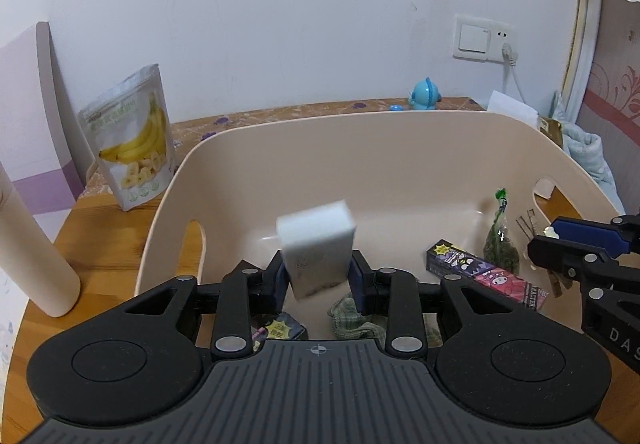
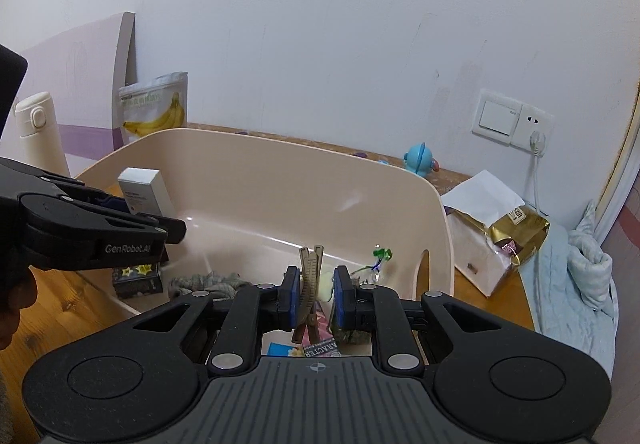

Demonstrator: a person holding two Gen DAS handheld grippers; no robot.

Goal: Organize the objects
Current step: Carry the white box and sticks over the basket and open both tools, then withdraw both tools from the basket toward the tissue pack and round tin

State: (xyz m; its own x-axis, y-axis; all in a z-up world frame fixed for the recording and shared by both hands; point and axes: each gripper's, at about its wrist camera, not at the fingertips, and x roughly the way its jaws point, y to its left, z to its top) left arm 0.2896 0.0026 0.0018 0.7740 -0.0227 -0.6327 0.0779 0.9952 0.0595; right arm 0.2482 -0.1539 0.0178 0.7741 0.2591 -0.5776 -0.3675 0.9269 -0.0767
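Now our left tongs (image 1: 318,276) grasp the white box (image 1: 316,244) over the basket (image 1: 360,131); our right tongs (image 2: 316,300) stand apart around a clothespin (image 2: 310,284), which may slip and fall.

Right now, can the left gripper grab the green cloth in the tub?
Probably not yet. The left gripper is over the green cloth in the tub, but the white box fills the space between its fingers, so it would have to drop that first.

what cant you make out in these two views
- white box: blurred in the left wrist view, so its print is unreadable and the left gripper grip is uncertain.
- clothespin: its lower end is hidden behind the right gripper body in the right wrist view.
- beige basket: its near floor is hidden by both gripper bodies.
- thermos: its top is cut off by the left wrist view's edge.
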